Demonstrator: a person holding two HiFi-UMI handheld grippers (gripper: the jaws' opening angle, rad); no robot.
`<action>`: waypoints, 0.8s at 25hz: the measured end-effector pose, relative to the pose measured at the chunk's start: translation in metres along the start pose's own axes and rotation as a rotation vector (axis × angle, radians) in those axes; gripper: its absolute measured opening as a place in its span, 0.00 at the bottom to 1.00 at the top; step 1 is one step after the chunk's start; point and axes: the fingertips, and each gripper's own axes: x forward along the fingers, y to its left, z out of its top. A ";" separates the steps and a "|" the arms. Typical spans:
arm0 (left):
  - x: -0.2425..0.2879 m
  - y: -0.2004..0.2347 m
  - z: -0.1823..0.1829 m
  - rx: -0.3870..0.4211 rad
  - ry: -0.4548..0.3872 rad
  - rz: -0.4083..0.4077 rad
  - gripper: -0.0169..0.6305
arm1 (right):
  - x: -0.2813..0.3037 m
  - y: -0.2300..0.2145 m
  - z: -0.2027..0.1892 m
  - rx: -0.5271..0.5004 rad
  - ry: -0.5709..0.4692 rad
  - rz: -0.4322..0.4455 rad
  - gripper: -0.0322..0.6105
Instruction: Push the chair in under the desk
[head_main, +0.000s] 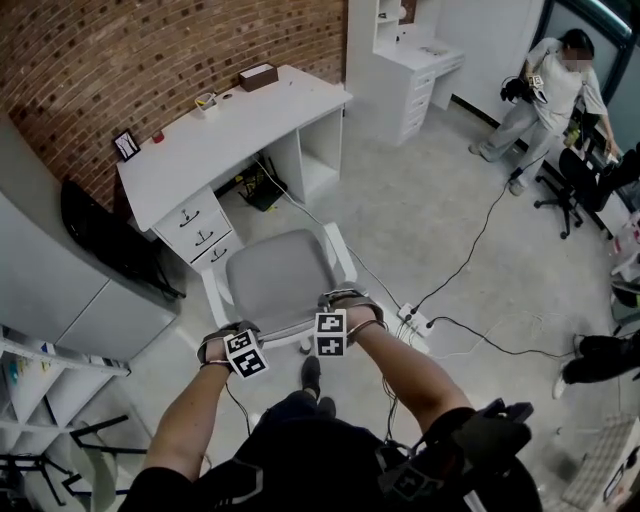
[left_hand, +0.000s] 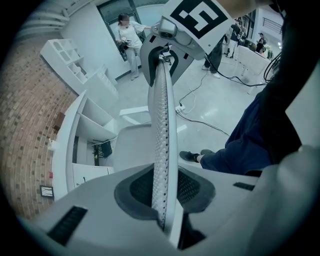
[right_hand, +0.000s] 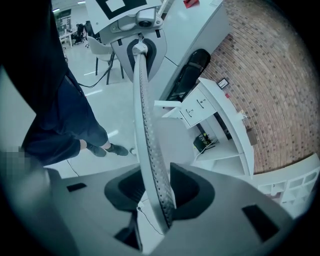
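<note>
Now, nearest: the operator's dark trousers and 1 black shoe (head_main: 311, 372) on the grey floor (head_main: 440, 220), directly behind the chair (head_main: 280, 275).

Left hand-held gripper (head_main: 226, 340): pointing steeply down at the top rim of the perforated white backrest (left_hand: 161, 125). In the left gripper view, the left hand-held gripper (left_hand: 162, 196) has the rim running between its 2 jaws. The jaws are closed narrowly on it, dark pads against both faces.

Right hand-held gripper (head_main: 346, 302): same posture, further right along the same rim. In its own view the right hand-held gripper (right_hand: 156, 195) is clamped on the backrest (right_hand: 142, 110), jaws a little wider than the left pair.

Chair position: white frame, grey seat, standing on the floor in front of the table (head_main: 230, 130). Seat faces the table, front edge near the drawer unit (head_main: 200, 232). The whole seat lies outside the tabletop edge, so it is not under yet.

Floor, right of the chair: power strip (head_main: 412, 320) with black cables trailing away.

Table top: small frame (head_main: 126, 145), cup (head_main: 206, 101), brown box (head_main: 258, 76).

Behind the table: brick wall (head_main: 120, 50).

Far right: a standing person (head_main: 545, 90) in light clothes beside a black office chair (head_main: 575, 180).
</note>
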 end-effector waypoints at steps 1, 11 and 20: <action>0.002 0.005 0.004 -0.001 -0.010 0.000 0.14 | 0.002 -0.006 -0.003 -0.004 0.001 -0.001 0.26; 0.020 0.042 0.042 -0.035 -0.047 -0.076 0.11 | 0.019 -0.056 -0.037 -0.017 0.005 0.017 0.27; 0.036 0.082 0.064 -0.051 -0.083 -0.083 0.11 | 0.039 -0.100 -0.057 -0.018 0.025 0.015 0.27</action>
